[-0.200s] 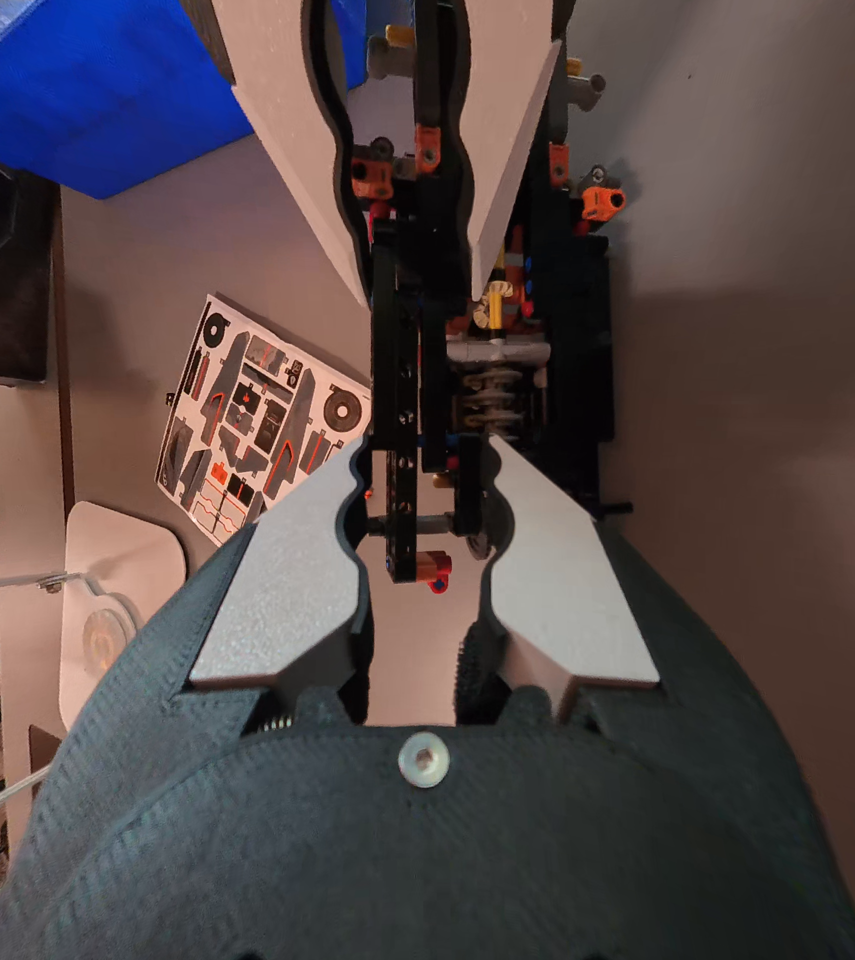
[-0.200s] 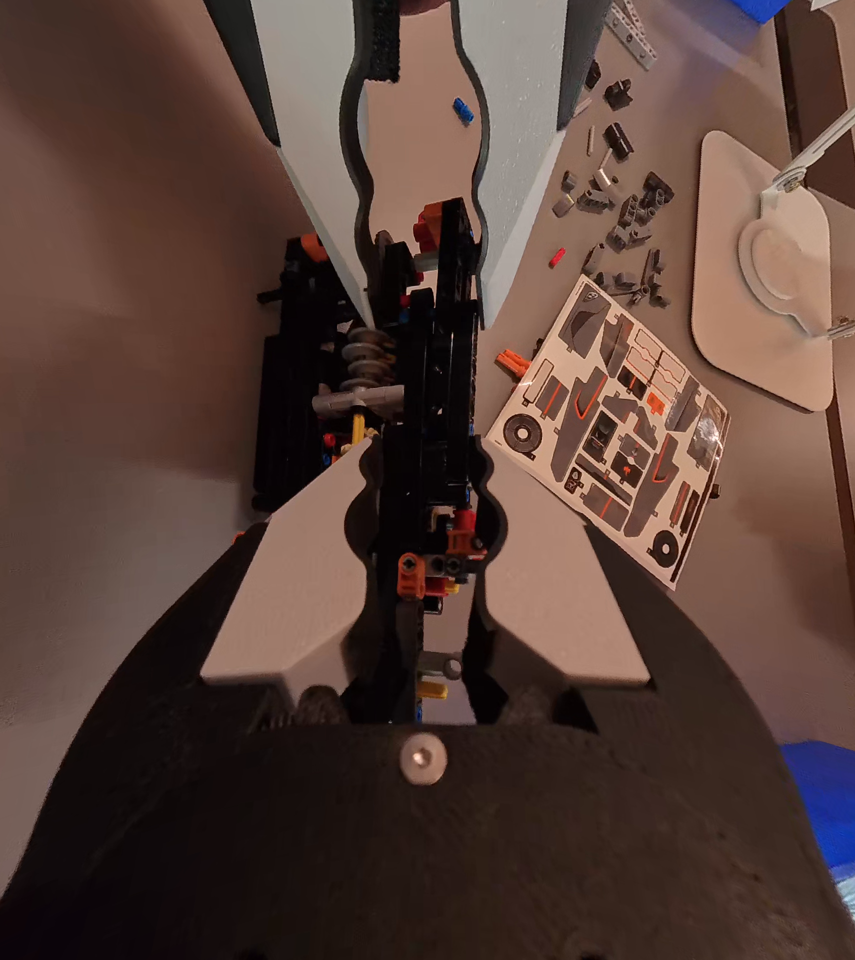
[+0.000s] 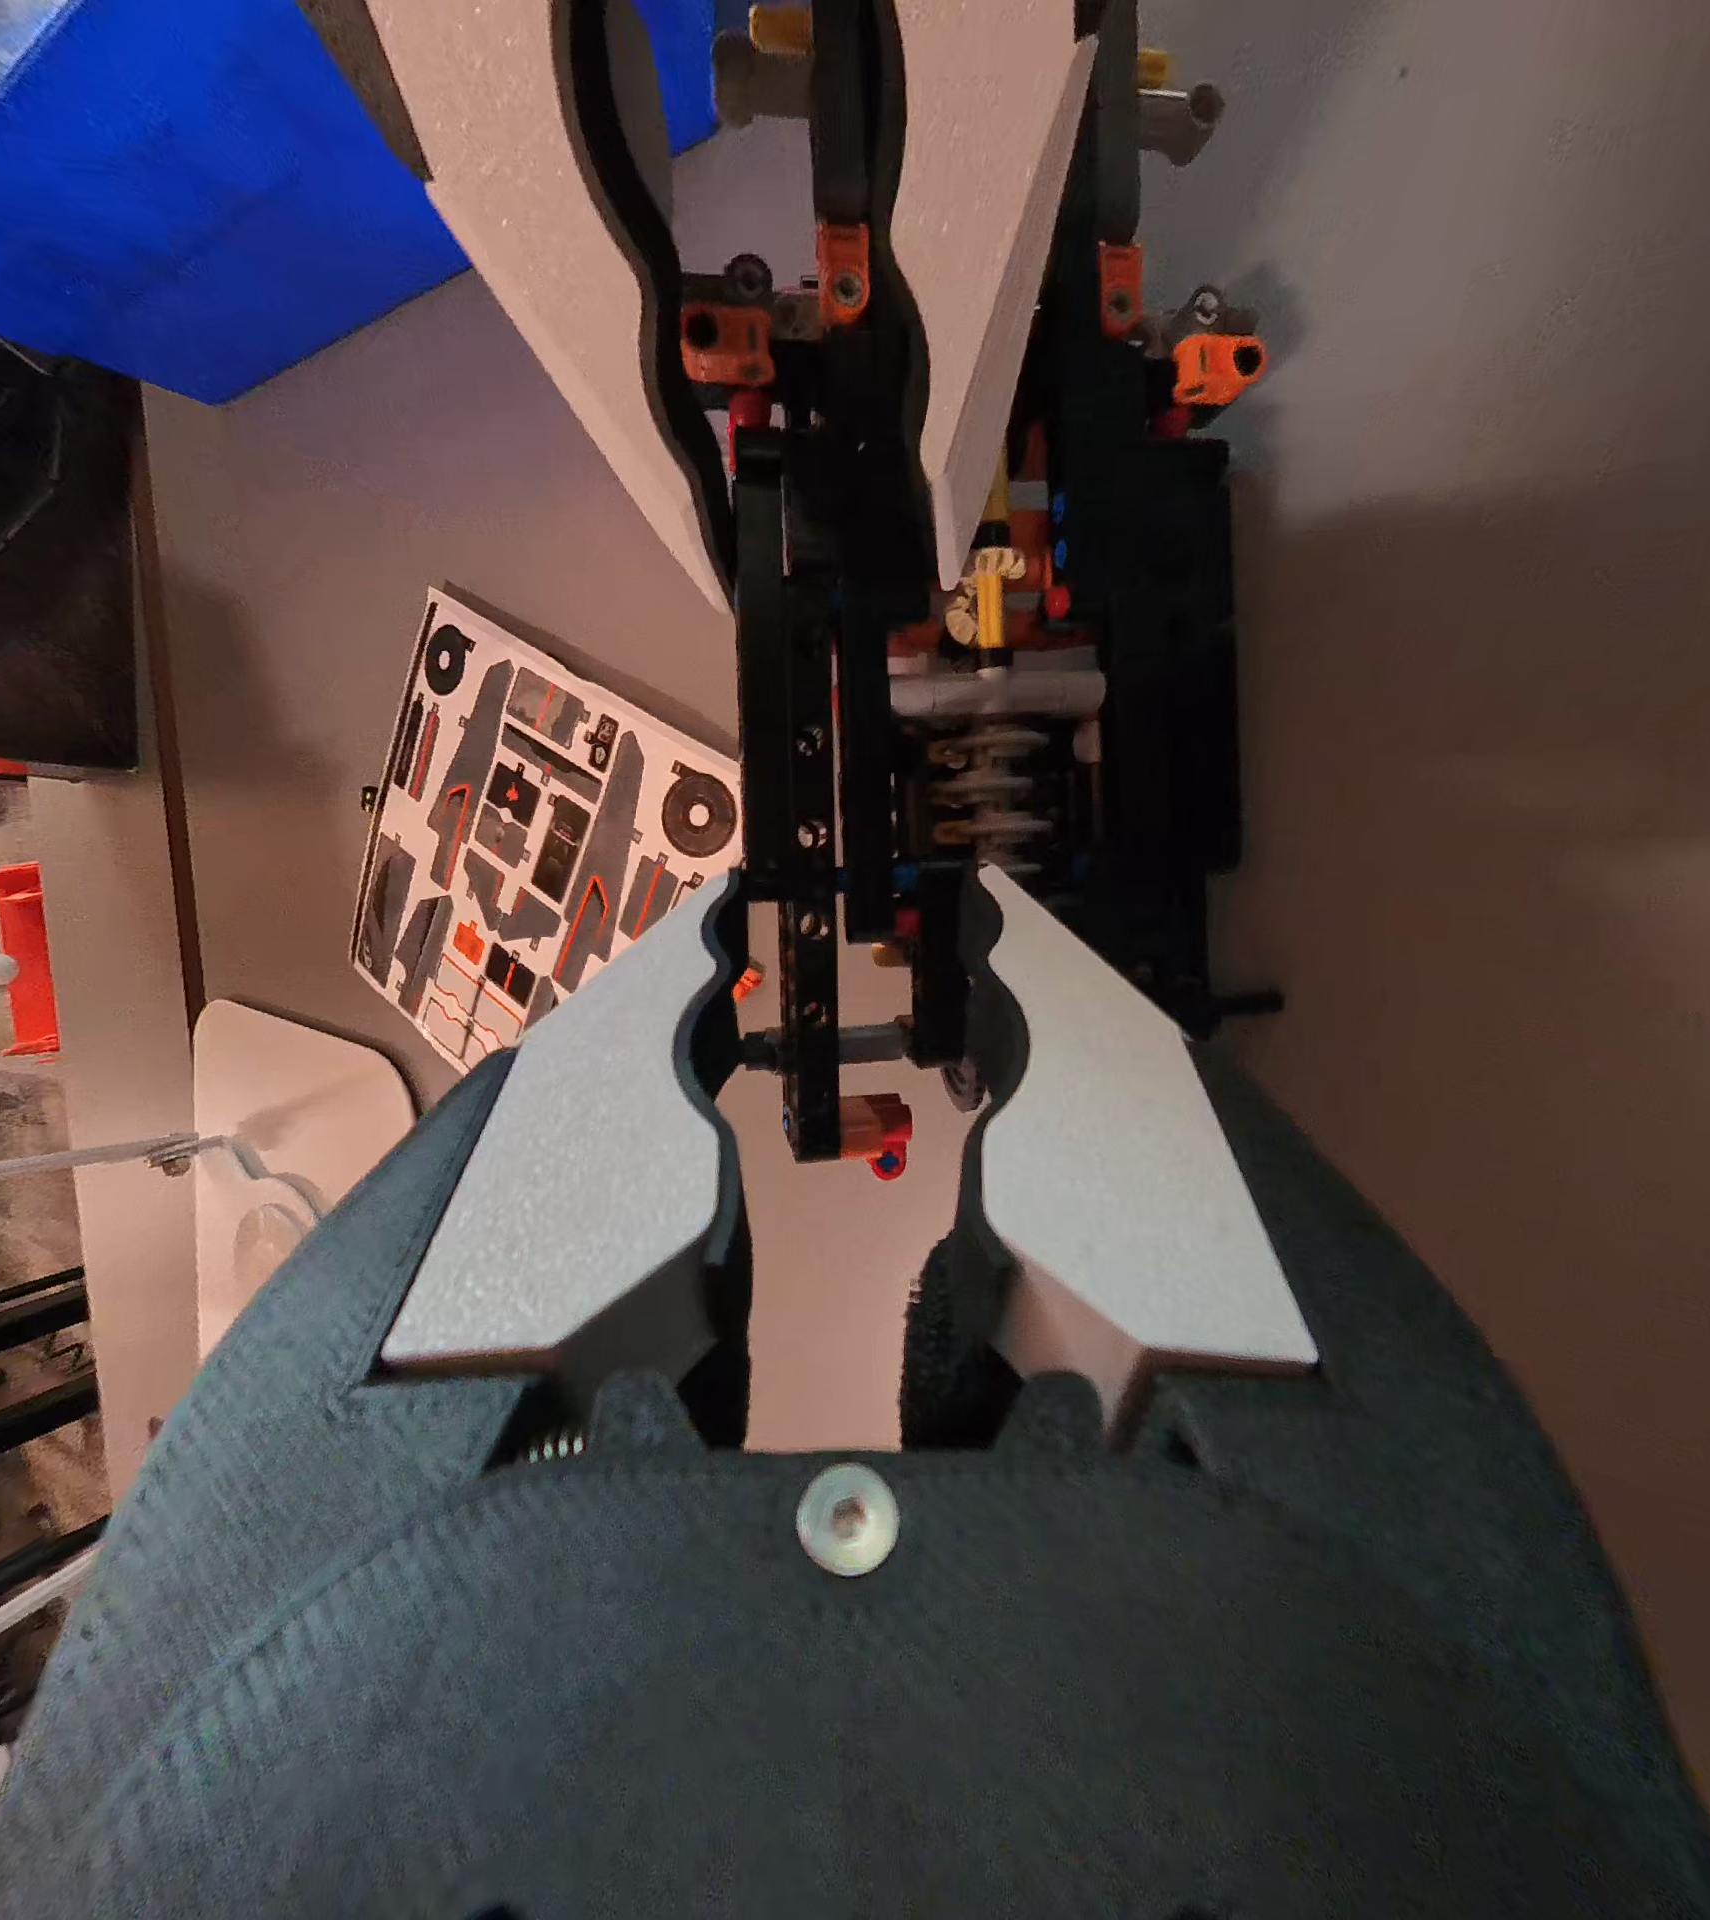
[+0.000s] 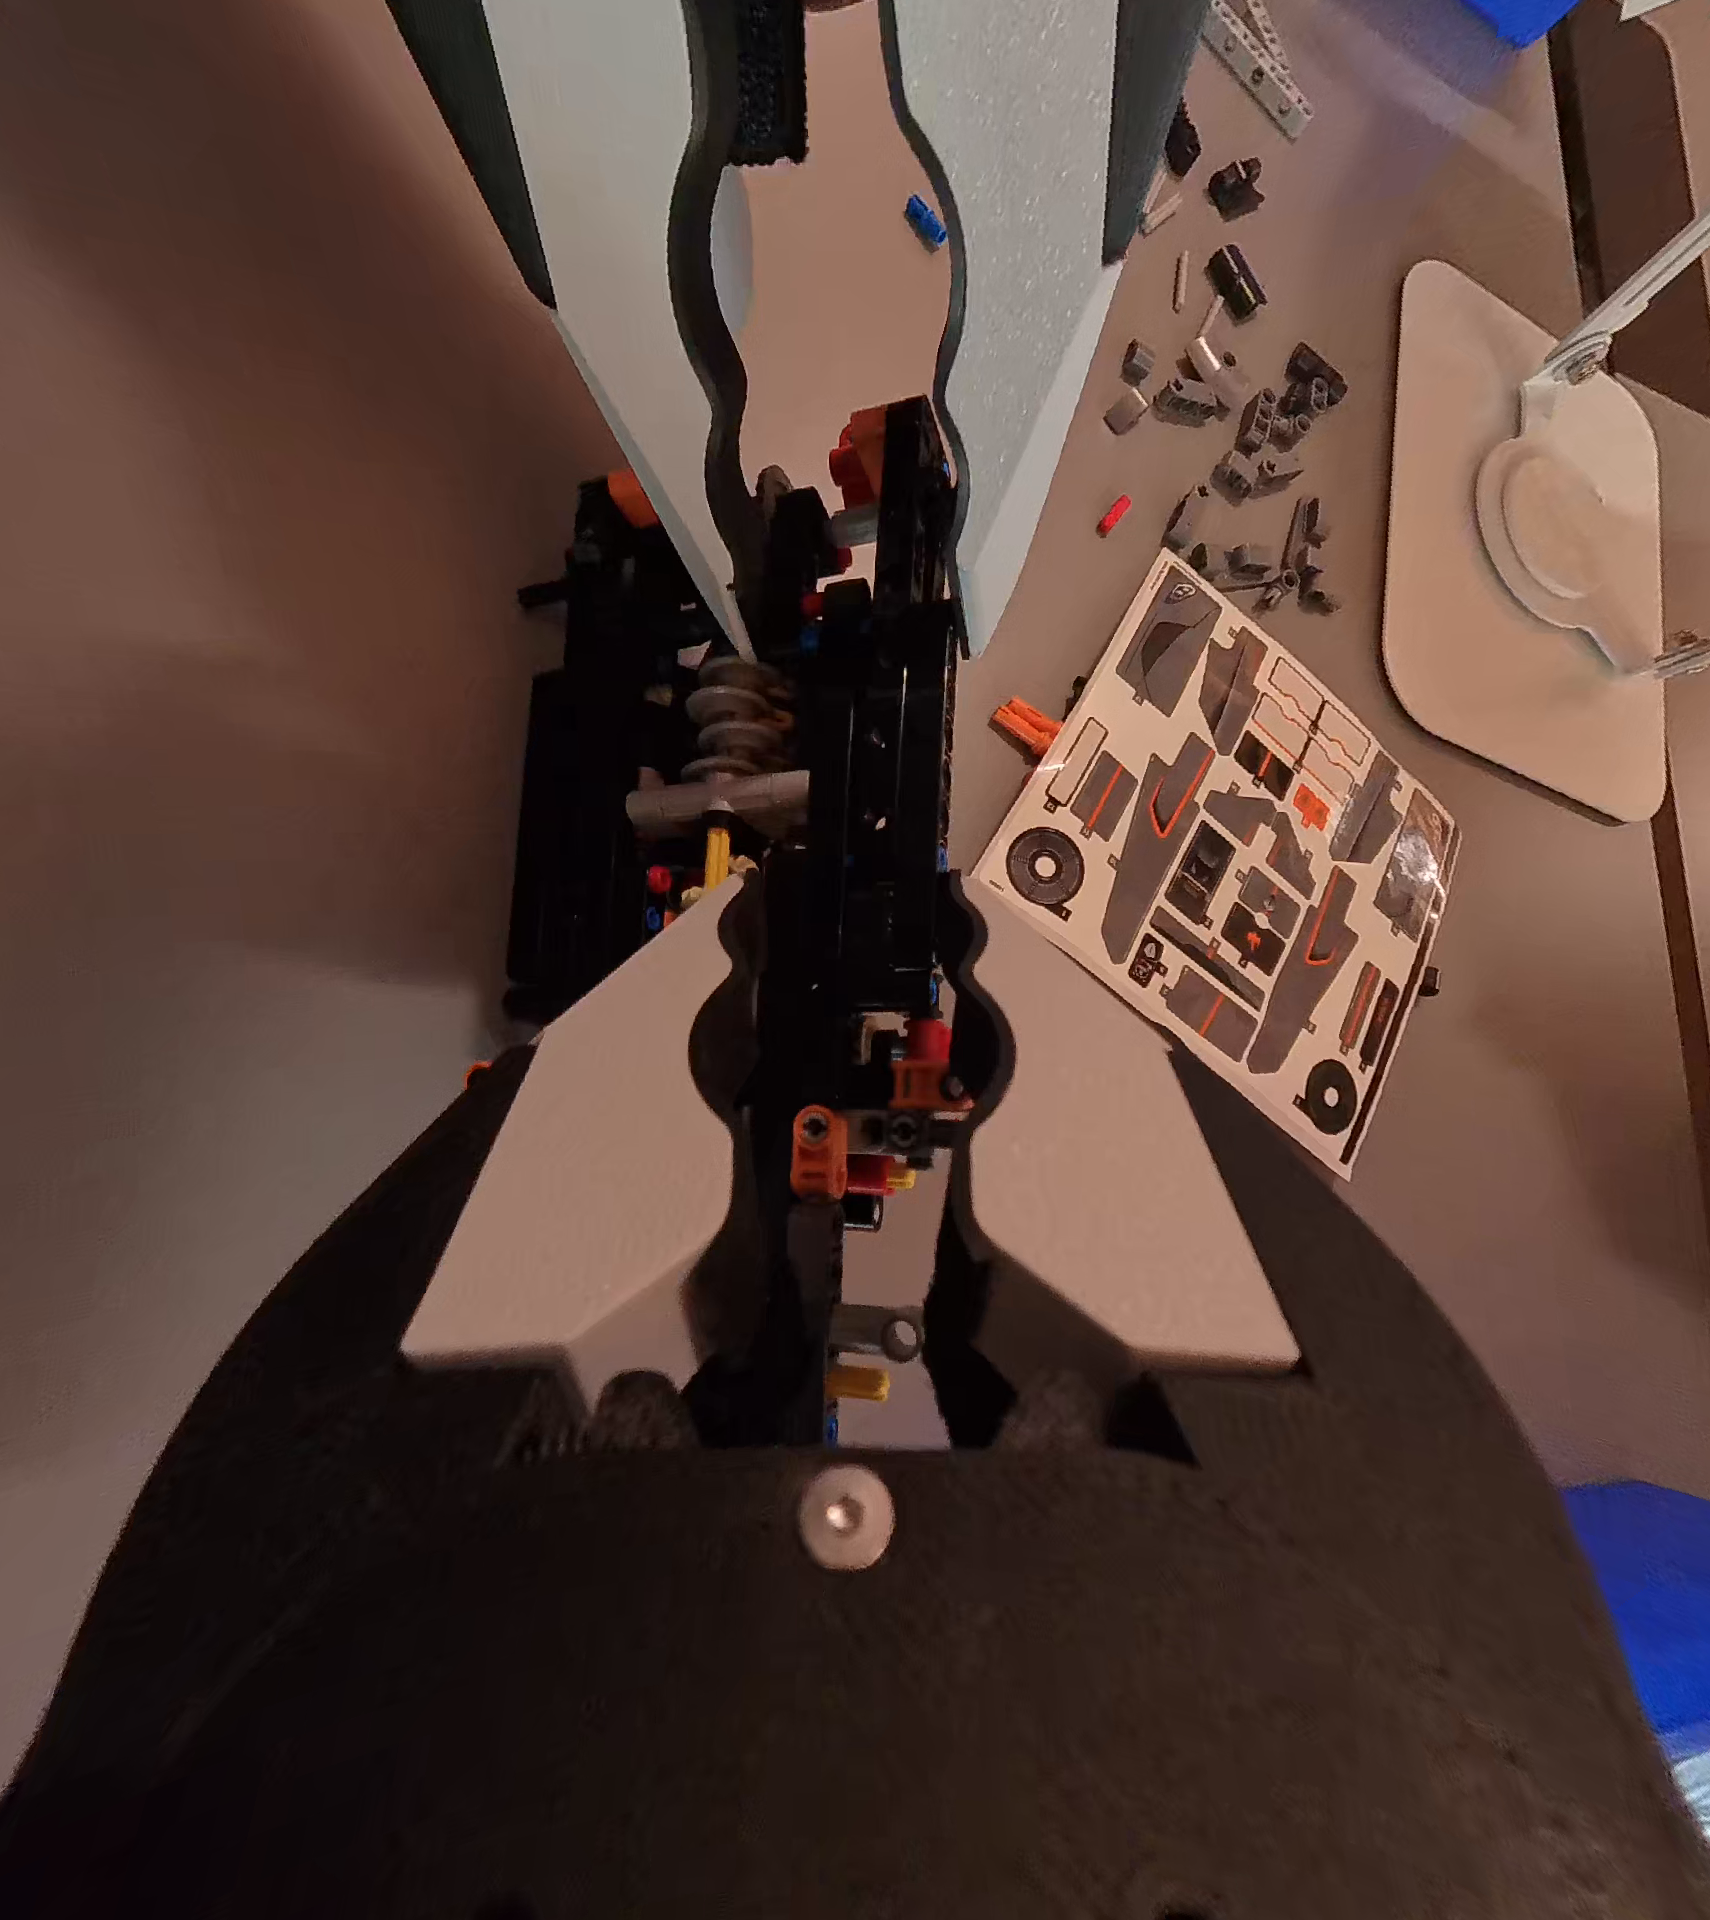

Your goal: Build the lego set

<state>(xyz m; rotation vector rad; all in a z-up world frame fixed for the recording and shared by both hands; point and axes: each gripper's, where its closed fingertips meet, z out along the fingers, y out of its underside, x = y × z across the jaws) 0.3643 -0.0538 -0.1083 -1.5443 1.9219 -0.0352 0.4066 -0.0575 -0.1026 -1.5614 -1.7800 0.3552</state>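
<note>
Lego assembly [image 4: 861, 831], ends hidden between both grippers' fingers [image 3: 612, 1049].

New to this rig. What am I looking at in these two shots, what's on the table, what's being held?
No robot arm here: a person holds two hand-held grippers with pale grey fingers, each carrying a camera that looks along its fingers. One picture comes from the left gripper, the other from the right gripper. They face each other, so each also shows at the top of the other's picture. Both are closed on opposite ends of the black Lego Technic frame with orange connectors and a grey coil spring. On the grey table lie a white sticker sheet, loose grey and black Lego pieces, a white lamp base and a blue bin.
</note>
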